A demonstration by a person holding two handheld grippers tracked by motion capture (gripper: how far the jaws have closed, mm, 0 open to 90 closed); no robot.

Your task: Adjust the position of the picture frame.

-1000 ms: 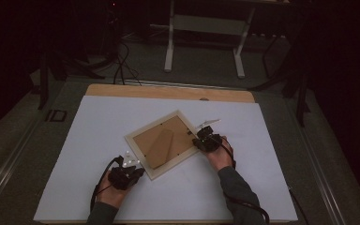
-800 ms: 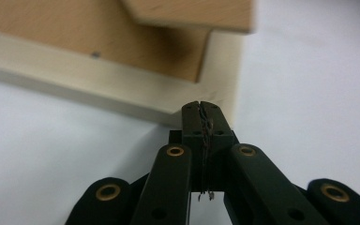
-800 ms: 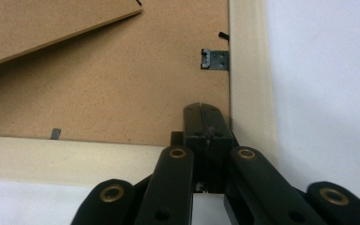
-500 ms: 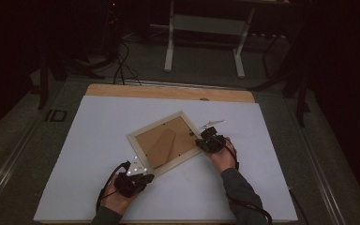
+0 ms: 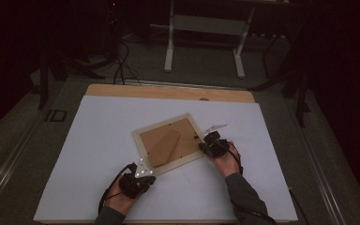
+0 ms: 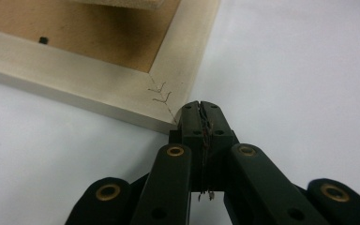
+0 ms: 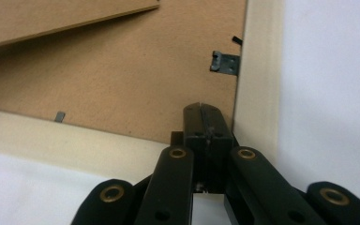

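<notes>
A pale wooden picture frame (image 5: 143, 147) lies face down and turned at an angle on the white sheet, its brown backing board (image 5: 178, 136) up and a fold-out stand flap (image 5: 164, 145) on it. My left gripper (image 5: 144, 172) is shut, its tips at the frame's near corner (image 6: 168, 101). In the left gripper view the left gripper (image 6: 200, 105) holds nothing. My right gripper (image 5: 204, 146) is shut too, at the frame's right corner. Seen in its own view, the right gripper (image 7: 201, 108) rests over the backing board (image 7: 122, 84) by the inner corner, below a metal clip (image 7: 225, 63).
The white sheet (image 5: 98, 140) covers most of the table, with a bare wooden strip (image 5: 168, 91) along the far edge. Beyond the table stand a white frame on legs (image 5: 204, 23) and cables (image 5: 119, 61) on the dark floor. A small metal tab (image 7: 60, 116) holds the backing.
My left hand has shifted a little to the right and toward the near edge, still by the frame's near corner. The right hand and the frame have kept their places.
</notes>
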